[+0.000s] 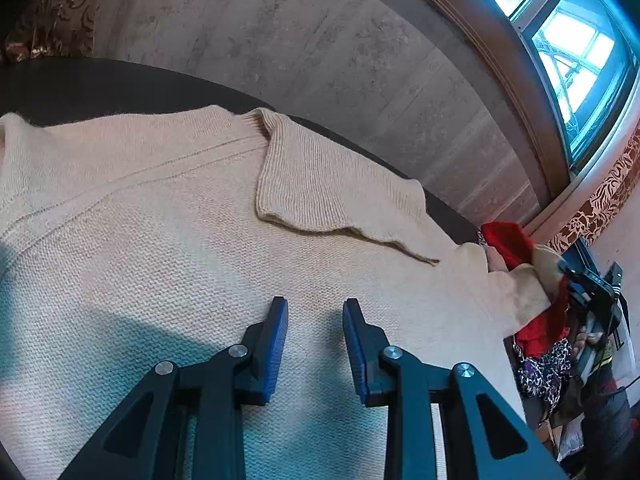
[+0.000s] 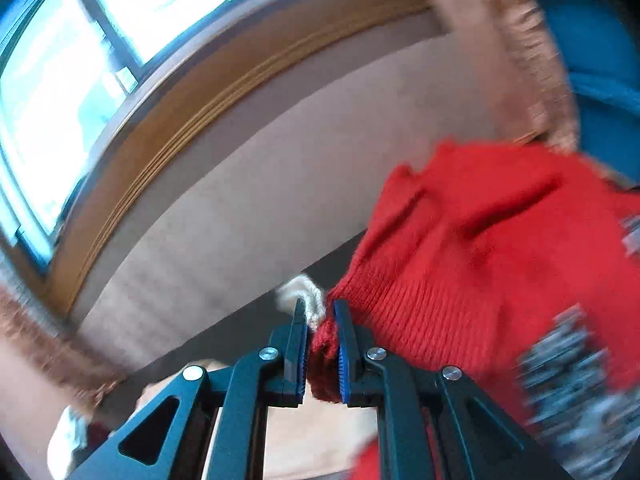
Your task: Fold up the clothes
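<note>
Two garments concern us: a cream knitted sweater (image 1: pixel 168 216) spread flat over a dark surface (image 1: pixel 100 84), and a red knitted garment (image 2: pixel 480 248) bunched at the sweater's right edge. Taking the sweater as our landmark, its ribbed collar (image 1: pixel 332 192) lies folded over near its far edge, beside the grey wall (image 1: pixel 320 40) behind it. Our left tongs (image 1: pixel 315 312) hover above the sweater's near middle, blue pads (image 1: pixel 276 344) partly apart, with nothing between them, only the knit beneath. Our right tongs (image 2: pixel 320 316), at the sweater's right side, are pinched narrow on a fold of the red garment, whose ribbed hem bulges between the pads; this view is blurred. A bit of cream knit (image 2: pixel 304 292) shows just past those fingertips, touching the red fabric; we cannot tell whether it is caught too. From the left wrist view, a window (image 1: pixel 568 40) stands beyond the sweater's far right corner, and patterned clothes (image 1: pixel 544 372) are heaped beyond its right edge, below the red garment.
</note>
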The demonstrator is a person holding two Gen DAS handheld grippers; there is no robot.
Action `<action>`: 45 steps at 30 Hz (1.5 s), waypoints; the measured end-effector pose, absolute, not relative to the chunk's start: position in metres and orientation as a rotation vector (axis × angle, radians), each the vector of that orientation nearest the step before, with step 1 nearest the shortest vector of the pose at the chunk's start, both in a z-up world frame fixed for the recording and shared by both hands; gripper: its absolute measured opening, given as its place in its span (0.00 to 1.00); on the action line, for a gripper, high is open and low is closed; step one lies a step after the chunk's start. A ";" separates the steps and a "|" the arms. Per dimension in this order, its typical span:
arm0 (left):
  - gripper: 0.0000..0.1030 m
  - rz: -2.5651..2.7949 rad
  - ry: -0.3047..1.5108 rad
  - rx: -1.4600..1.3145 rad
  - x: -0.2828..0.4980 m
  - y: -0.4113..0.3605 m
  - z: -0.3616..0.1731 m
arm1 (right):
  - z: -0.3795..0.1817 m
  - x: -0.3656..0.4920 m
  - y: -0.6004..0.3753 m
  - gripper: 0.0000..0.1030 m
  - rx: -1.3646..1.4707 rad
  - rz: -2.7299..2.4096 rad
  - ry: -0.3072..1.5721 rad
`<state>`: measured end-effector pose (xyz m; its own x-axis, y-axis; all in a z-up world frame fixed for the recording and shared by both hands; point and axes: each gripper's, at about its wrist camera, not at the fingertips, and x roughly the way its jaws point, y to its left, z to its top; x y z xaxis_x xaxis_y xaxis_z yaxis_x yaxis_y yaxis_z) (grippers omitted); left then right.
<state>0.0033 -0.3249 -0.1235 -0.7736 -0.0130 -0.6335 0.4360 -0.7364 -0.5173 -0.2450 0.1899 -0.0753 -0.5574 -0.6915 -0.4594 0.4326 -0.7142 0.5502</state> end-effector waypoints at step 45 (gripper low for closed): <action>0.32 -2.622 1.577 1.561 -0.321 -0.202 -0.111 | -0.146 -0.149 0.079 0.79 0.822 -2.325 0.619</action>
